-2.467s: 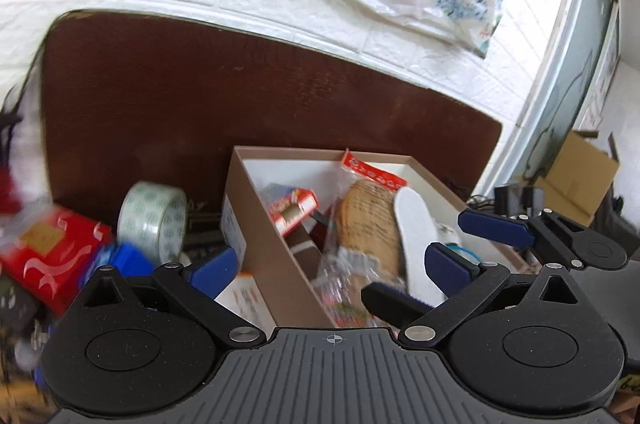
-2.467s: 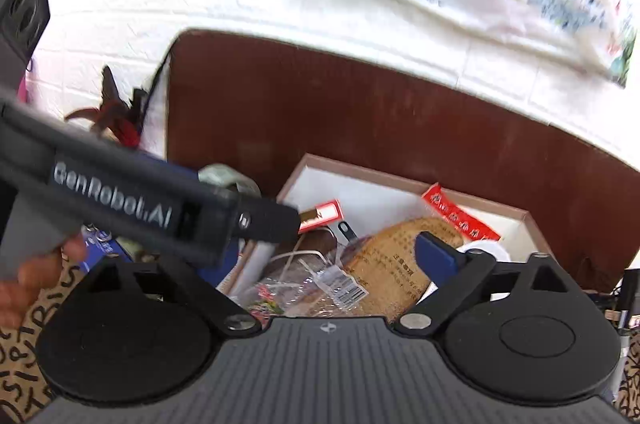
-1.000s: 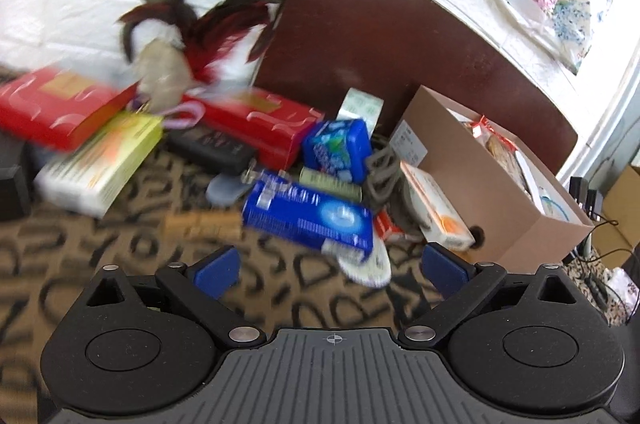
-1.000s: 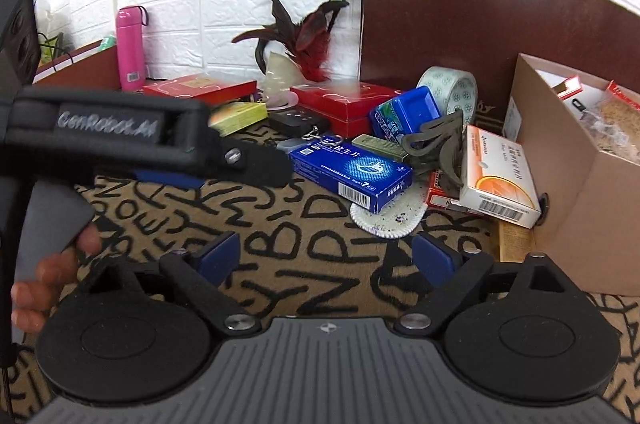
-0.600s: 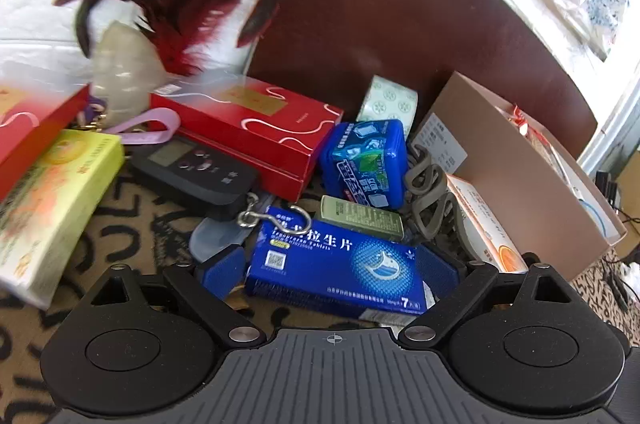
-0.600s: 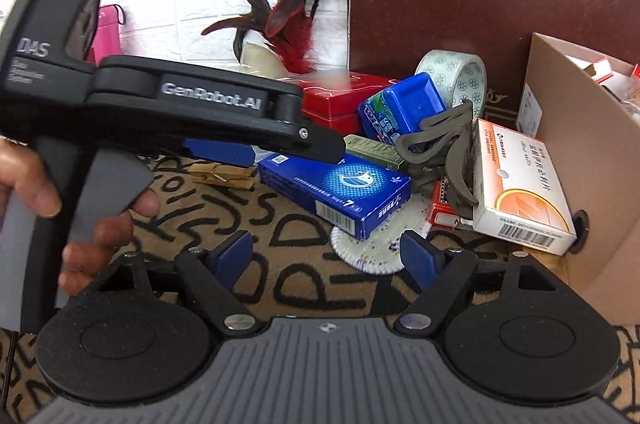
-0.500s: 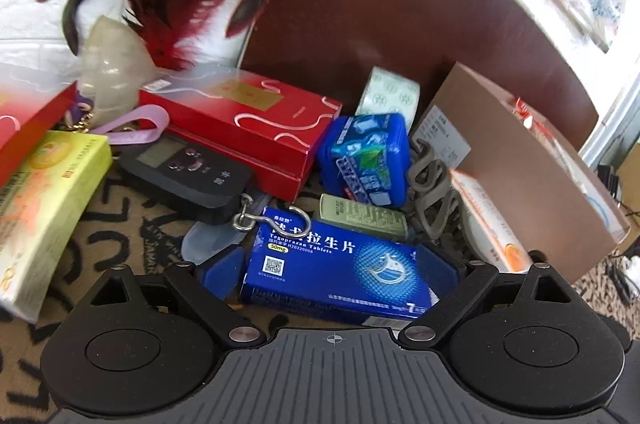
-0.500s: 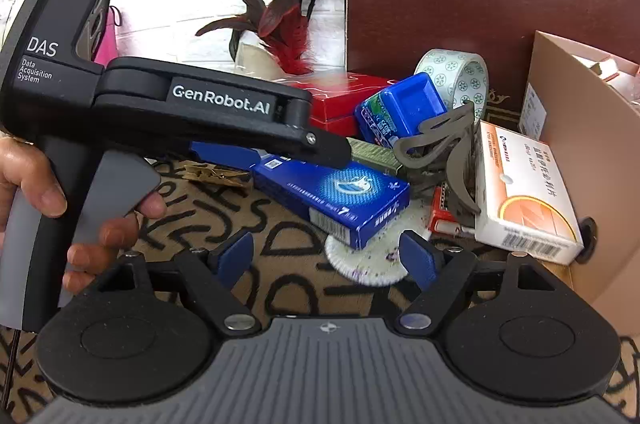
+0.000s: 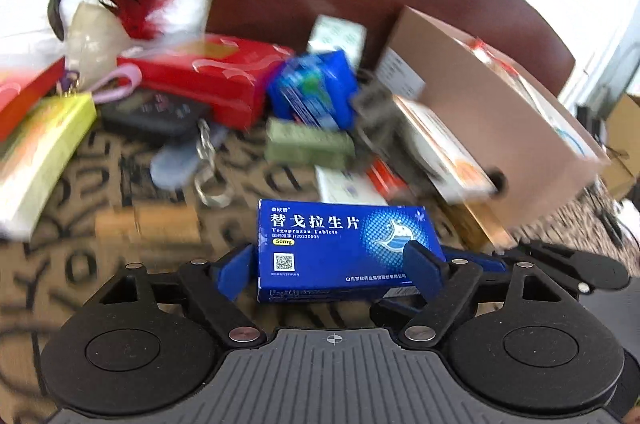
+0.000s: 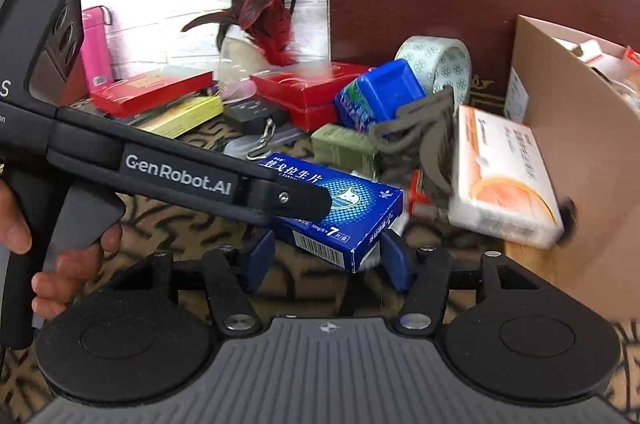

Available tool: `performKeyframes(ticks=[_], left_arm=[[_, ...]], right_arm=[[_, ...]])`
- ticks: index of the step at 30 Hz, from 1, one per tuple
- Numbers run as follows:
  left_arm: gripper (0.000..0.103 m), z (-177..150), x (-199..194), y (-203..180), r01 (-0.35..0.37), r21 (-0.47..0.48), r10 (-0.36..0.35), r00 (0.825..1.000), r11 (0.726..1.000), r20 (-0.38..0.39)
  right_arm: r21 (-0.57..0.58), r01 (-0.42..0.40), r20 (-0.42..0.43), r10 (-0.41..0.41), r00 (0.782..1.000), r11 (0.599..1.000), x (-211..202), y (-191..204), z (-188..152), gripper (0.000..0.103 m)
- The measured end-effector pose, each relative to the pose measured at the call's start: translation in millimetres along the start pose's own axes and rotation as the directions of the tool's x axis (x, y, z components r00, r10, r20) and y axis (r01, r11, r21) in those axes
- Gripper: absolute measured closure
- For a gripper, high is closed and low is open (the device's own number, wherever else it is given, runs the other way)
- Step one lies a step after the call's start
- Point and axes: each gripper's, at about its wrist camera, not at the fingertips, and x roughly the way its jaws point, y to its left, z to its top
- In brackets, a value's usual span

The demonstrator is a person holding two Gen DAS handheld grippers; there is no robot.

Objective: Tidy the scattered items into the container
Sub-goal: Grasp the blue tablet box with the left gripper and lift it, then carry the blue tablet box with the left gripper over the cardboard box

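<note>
On the counter (image 10: 168, 236), spread with a letter-patterned cloth, the cardboard box (image 9: 480, 96) stands open at the right with packets already inside it. A white-and-orange carton (image 10: 500, 168) leans against its near wall, amid loose clutter. The left gripper (image 9: 326, 268), held in a person's hand (image 10: 60, 264), has just been closing its jaws, and its pads now pinch the blue tablet box (image 9: 332, 240) by its two short ends, in front of the cardboard box and outside it. The right gripper (image 10: 327, 260) has also been closing. The blue tablet box's near end sits between its pads, with the left pad apart from it.
</note>
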Motion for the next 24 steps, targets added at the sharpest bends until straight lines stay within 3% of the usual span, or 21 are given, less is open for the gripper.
performKeyframes(ticks=[5, 11, 16, 19, 24], left_arm=[[0.021, -41, -26, -24, 0.063, 0.001, -0.063, 0.997, 0.998, -0.044], [0.017, -78, -50, -43, 0.126, -0.057, -0.129, 0.991, 0.99, -0.048], [0.018, -79, -51, -49, 0.094, -0.034, -0.096, 0.994, 0.995, -0.052], [0.028, -79, -51, -52, 0.082, 0.002, -0.082, 0.994, 0.997, -0.066], [0.024, -78, -51, -50, 0.082, -0.01, -0.083, 0.994, 0.997, -0.071]], right_arm=[[-0.014, 0.01, -0.035, -0.011, 0.999, 1.0, -41, 5, -31, 0.04], [0.054, 0.026, -0.061, -0.023, 0.998, 0.998, -88, 6, -69, 0.04], [0.039, 0.031, -0.06, -0.028, 0.998, 0.999, -104, 11, -79, 0.039], [0.003, 0.047, -0.056, -0.047, 0.997, 0.999, -106, 15, -79, 0.039], [0.003, 0.039, -0.053, -0.038, 0.998, 0.999, -106, 12, -80, 0.039]])
